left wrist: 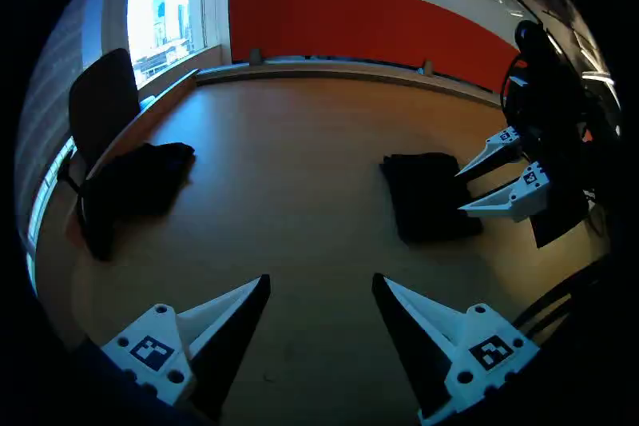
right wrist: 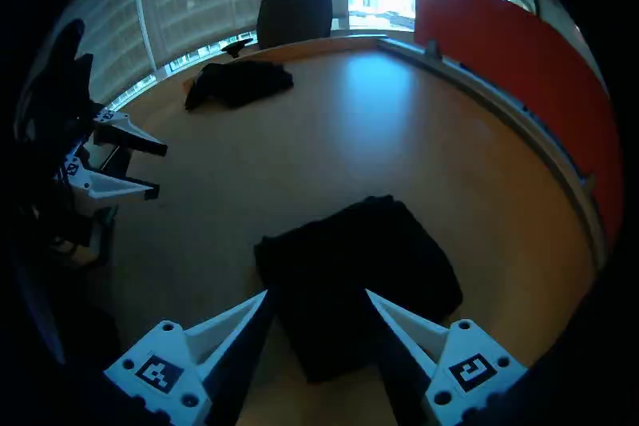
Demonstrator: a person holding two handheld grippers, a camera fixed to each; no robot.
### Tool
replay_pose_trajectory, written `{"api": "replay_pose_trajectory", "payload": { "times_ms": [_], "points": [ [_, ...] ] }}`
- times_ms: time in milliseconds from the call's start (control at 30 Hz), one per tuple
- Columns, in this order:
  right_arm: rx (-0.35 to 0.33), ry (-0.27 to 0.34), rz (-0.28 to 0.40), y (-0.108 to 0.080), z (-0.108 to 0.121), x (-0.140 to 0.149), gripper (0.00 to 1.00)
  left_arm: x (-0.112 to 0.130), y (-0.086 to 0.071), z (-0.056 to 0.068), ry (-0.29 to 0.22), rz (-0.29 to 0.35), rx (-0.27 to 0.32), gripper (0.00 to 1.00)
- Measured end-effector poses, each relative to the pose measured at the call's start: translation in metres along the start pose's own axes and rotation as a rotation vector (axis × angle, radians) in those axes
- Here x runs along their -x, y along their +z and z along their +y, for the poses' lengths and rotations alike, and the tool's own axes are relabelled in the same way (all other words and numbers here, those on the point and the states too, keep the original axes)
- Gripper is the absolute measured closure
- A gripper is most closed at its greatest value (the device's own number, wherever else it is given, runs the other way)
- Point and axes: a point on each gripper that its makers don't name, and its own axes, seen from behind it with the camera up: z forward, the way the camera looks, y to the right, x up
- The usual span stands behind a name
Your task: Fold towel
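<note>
A dark folded towel (left wrist: 427, 194) (right wrist: 359, 290) lies flat on the wooden table (left wrist: 303, 162). My right gripper (right wrist: 319, 302) stands open just above the towel's near edge, one finger to each side of its middle; from the left gripper view it (left wrist: 459, 192) reaches in from the right, tips at the towel's right edge. My left gripper (left wrist: 321, 286) is open over bare wood, well short of the towel, with nothing between its fingers; it (right wrist: 156, 170) appears far left in the right gripper view.
A second dark crumpled cloth (left wrist: 140, 178) (right wrist: 236, 81) lies at the table's far side by an office chair (left wrist: 100, 106) (right wrist: 294, 14). A red partition (left wrist: 367, 26) (right wrist: 519, 66) runs along the table's edge. Windows stand behind.
</note>
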Motion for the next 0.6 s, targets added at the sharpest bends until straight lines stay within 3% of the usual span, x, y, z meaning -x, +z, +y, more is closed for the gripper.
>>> {"api": "replay_pose_trajectory", "payload": {
  "times_ms": [600],
  "points": [
    [0.076, 0.068, -0.041, -0.026, 0.004, 0.049, 0.25, -0.001, 0.0, 0.002, 0.008, -0.001, 0.005, 0.06]
  ]
}}
